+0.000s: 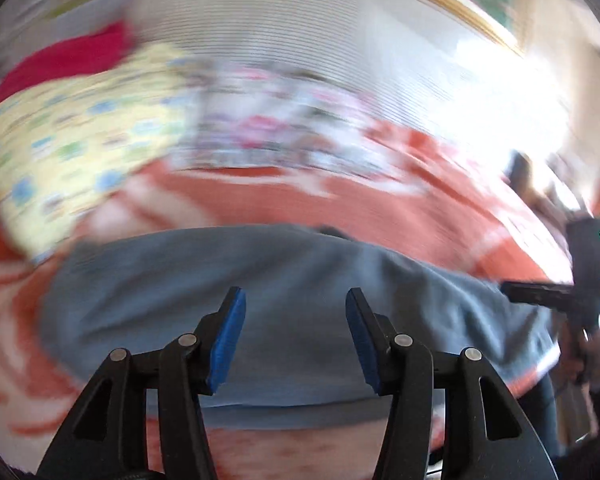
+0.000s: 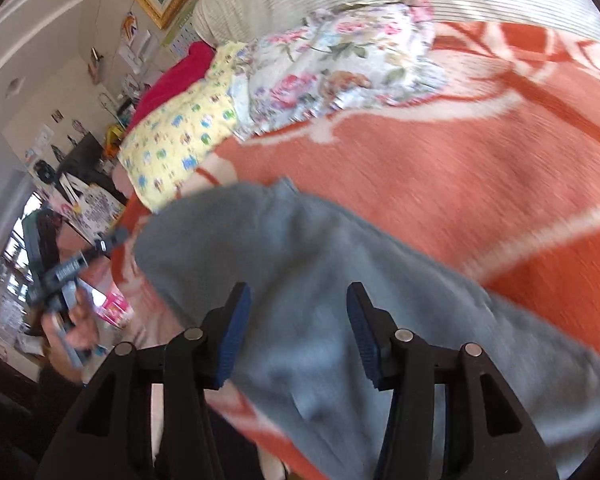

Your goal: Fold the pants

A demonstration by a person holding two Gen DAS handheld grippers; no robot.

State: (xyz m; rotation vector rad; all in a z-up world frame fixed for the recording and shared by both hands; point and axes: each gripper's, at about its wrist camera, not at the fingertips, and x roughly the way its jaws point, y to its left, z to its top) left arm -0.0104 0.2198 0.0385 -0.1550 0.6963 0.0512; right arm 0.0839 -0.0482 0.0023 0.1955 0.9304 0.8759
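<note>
Above grey pants [image 2: 300, 280], both grippers' fingers [image 1: 228, 340] parted, empty

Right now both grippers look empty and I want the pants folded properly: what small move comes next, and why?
Probably bring the open left gripper down onto the near edge of the grey pants and pinch it: the pants lie loose on the orange blanket, with nothing between the jaws.

Our left gripper [image 1: 296, 336]: black jointed arms, silver round pins, ribbed blue pads [image 1: 229, 340]. Our right gripper [image 2: 298, 334]: the same black arms, silver pins, darker blue pads [image 2: 233, 336].
</note>
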